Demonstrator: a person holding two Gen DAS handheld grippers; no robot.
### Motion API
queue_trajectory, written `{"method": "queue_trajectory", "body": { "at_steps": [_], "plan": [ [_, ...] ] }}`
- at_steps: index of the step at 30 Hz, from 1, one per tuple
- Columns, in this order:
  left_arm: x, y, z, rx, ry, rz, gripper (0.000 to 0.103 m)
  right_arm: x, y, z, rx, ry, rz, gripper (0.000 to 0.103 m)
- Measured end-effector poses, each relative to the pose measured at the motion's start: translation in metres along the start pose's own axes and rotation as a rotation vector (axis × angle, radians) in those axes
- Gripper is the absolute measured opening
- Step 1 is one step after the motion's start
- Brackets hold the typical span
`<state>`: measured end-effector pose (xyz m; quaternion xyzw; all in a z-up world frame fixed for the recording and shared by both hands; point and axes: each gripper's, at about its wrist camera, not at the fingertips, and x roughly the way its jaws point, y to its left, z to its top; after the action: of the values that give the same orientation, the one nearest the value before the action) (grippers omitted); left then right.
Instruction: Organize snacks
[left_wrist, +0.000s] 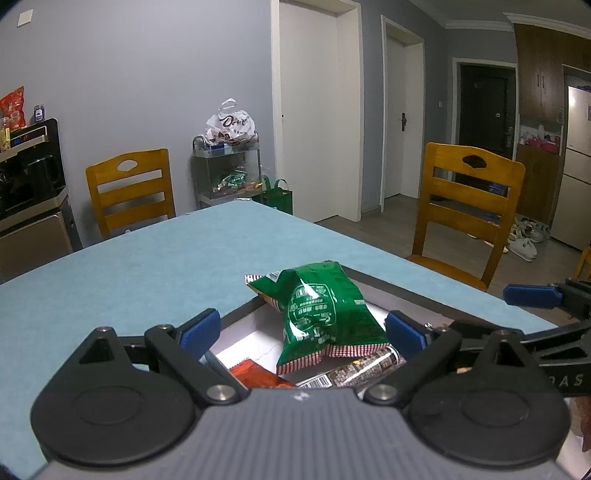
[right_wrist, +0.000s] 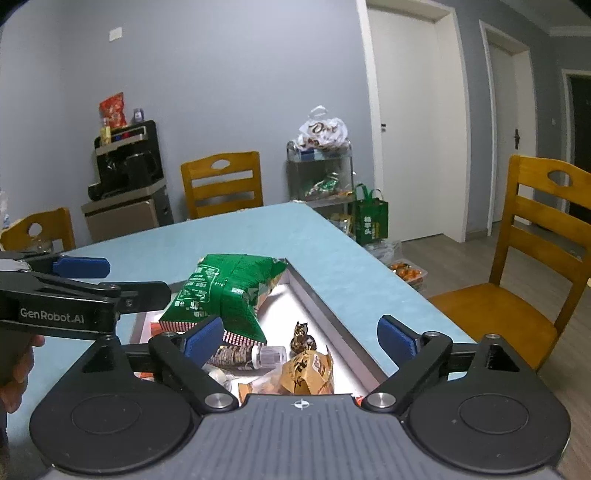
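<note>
Blue tabletop (left_wrist: 147, 266) is bearing our box (right_wrist: 325, 295); we are holding both grippers (left_wrist: 303, 328) (right_wrist: 301, 338) wide open above the green snack bag (left_wrist: 321, 310), gripping nothing.

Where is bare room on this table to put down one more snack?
The blue tabletop is bare from the tray's far rim to the chairs. The tray's right side is partly bare near the small brown candy. It is crowded around the green snack bag and the tube-shaped snack pack.

Counts: 1 green snack bag (right_wrist: 221, 295), 1 clear-capped tube (right_wrist: 251, 356), 1 orange-brown packet (right_wrist: 308, 374), 1 dark wrapped candy (right_wrist: 303, 339), 1 tray (right_wrist: 332, 332), 3 wooden chairs (right_wrist: 221, 184), 1 table (right_wrist: 229, 232).
</note>
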<state>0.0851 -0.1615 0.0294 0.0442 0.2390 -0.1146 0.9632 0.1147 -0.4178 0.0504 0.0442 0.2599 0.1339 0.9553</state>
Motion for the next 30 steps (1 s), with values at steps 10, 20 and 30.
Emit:
{"method": "queue_trajectory", "body": {
  "at_steps": [10, 20, 30],
  "plan": [
    [-0.012, 0.007, -0.01, 0.035, 0.074, -0.052, 0.097, -0.017, 0.007, -0.004, 0.001, 0.002, -0.011, 0.103],
    [-0.054, 0.027, -0.048, 0.146, 0.154, -0.066, 0.098, -0.07, 0.012, -0.031, -0.034, 0.061, 0.008, 0.103],
    [-0.069, 0.035, -0.097, 0.142, 0.215, -0.121, 0.098, -0.098, 0.038, -0.068, 0.011, 0.104, 0.001, 0.103]
  ]
}}
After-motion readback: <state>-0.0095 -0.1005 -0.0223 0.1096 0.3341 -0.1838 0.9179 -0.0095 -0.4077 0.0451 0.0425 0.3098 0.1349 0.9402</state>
